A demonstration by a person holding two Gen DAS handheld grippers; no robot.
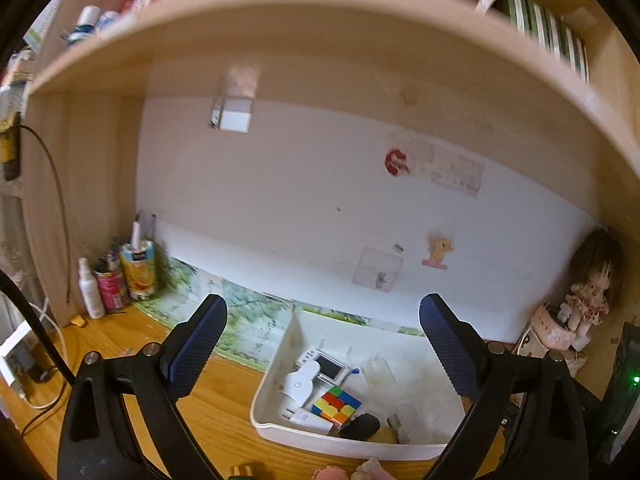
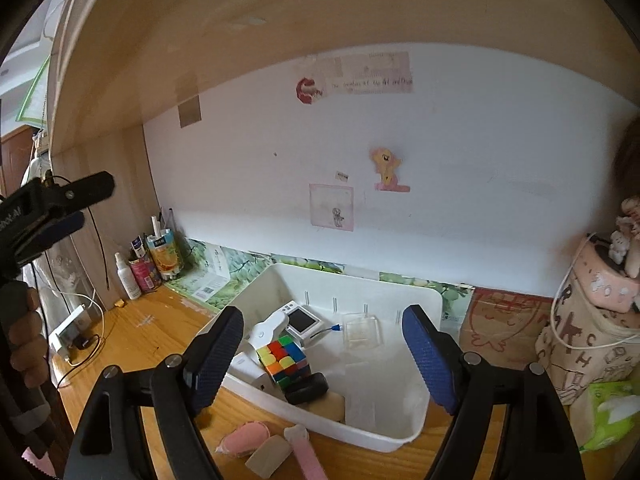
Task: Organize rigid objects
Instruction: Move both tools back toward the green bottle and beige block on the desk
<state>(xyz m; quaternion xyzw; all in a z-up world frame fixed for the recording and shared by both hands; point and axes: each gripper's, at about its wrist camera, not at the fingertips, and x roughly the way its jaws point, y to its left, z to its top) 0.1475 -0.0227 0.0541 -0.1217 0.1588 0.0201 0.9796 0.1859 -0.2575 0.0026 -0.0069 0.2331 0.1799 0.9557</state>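
Both grippers gape empty; cube inside bin.

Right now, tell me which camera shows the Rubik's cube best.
The right wrist view. The Rubik's cube sits large inside the white bin, with two coloured faces in view, between the open fingers. The left wrist view shows the cube smaller, mostly one face, low in the bin.
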